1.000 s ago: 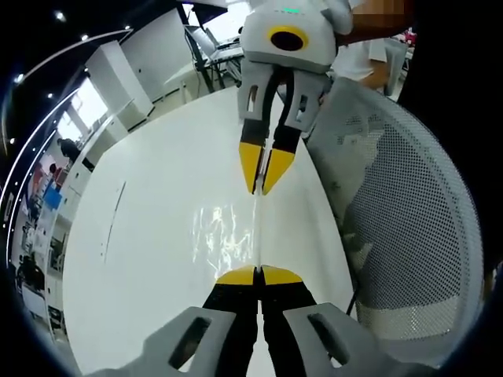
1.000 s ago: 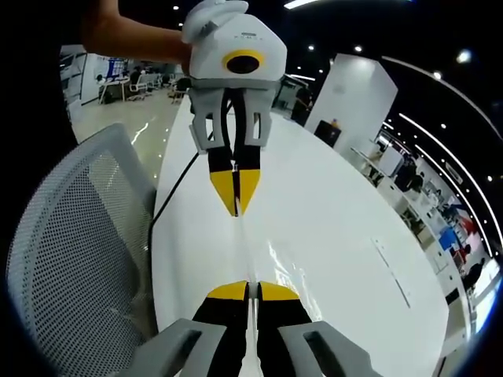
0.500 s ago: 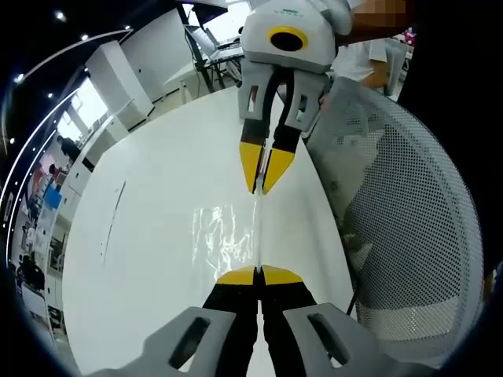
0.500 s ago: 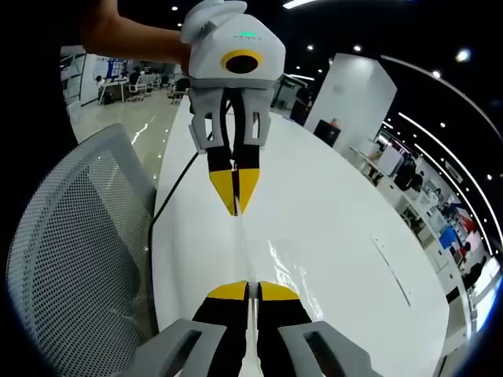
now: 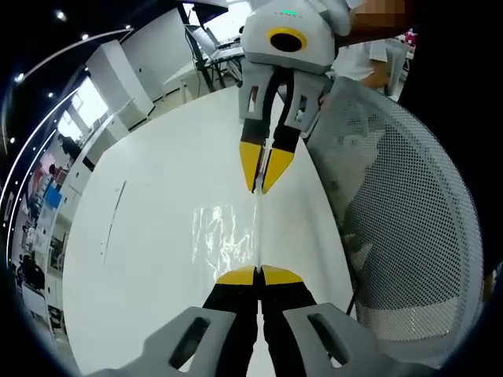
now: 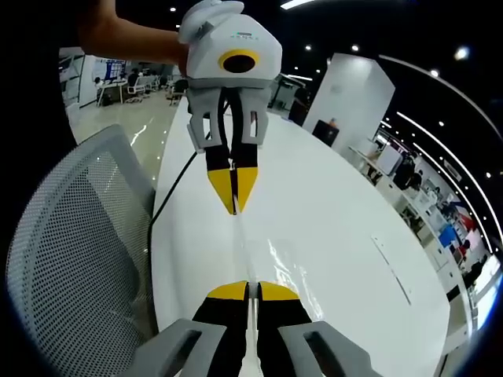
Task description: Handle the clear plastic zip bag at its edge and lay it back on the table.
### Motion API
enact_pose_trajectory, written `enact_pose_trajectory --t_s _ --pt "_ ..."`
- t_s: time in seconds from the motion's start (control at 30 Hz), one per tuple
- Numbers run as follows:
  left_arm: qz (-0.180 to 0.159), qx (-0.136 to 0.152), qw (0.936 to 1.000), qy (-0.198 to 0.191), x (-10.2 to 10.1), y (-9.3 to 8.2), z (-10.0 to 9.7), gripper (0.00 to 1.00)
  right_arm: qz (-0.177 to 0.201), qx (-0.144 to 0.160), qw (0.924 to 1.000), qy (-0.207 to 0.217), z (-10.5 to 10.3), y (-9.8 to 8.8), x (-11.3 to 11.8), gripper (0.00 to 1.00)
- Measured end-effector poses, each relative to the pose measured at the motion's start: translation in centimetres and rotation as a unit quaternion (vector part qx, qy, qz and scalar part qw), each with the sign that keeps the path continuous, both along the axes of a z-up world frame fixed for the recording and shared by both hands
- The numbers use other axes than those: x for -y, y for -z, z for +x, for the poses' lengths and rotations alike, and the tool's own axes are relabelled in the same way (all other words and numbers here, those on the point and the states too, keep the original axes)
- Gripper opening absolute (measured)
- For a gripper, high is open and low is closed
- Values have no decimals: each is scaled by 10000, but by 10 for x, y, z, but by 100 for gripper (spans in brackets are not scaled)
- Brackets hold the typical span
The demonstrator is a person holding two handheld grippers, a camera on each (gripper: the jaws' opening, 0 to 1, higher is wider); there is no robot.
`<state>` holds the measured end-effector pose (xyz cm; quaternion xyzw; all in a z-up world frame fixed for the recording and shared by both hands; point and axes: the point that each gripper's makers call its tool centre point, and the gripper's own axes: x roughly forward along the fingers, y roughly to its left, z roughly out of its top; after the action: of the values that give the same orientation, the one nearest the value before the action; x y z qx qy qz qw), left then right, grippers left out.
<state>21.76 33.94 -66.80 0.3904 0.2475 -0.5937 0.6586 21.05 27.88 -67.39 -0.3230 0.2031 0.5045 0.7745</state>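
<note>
Big open-plan office behind, bright ceiling spots, and a long glossy white table (image 5: 149, 259) running through both views with a grey mesh chair (image 5: 409, 228) pushed up at its edge. Left tool (image 5: 258, 275) clamped shut on one end of the clear plastic zip bag (image 5: 224, 236), right tool (image 5: 262, 184) pinched closed on the opposite end of the same edge, yellow tips facing each other. Same thing from the right gripper view: right tool (image 6: 246, 290) at the bottom, left tool (image 6: 233, 203) across from it, bag (image 6: 275, 271) strung taut between and draping toward the table. Looks like the hold-and-lower stage, so probably best to bring both ends down level and together, keep a bit of tension so the film doesn't fold on itself, then release only once it's flat. Thin, floppy, crinkly film, super reflective, mostly visible as white glints; stiffer seal strip along the gripped edge. Can't quite tell whether the hanging part touches the tabletop already.
</note>
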Motion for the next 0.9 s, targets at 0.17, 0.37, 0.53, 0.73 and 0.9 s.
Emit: enact_pose_trajectory --t_s 0.17,0.37,0.53,0.73,0.9 --pt "-13 -6 10000 -20 0 0 0 0 5 4 10000 -4 0 0 0 0" --pt "-15 -9 10000 -28 0 0 1 0 6 9 10000 -2 1 0 0 0" --pt "-14 -9 10000 -24 0 0 1 0 6 10 10000 5 1 0 1 0" --pt "-9 -14 10000 -16 0 0 1 0 16 -3 10000 22 0 1 2 0" --pt "4 -20 10000 -14 0 0 0 0 40 -21 10000 54 0 1 2 0"
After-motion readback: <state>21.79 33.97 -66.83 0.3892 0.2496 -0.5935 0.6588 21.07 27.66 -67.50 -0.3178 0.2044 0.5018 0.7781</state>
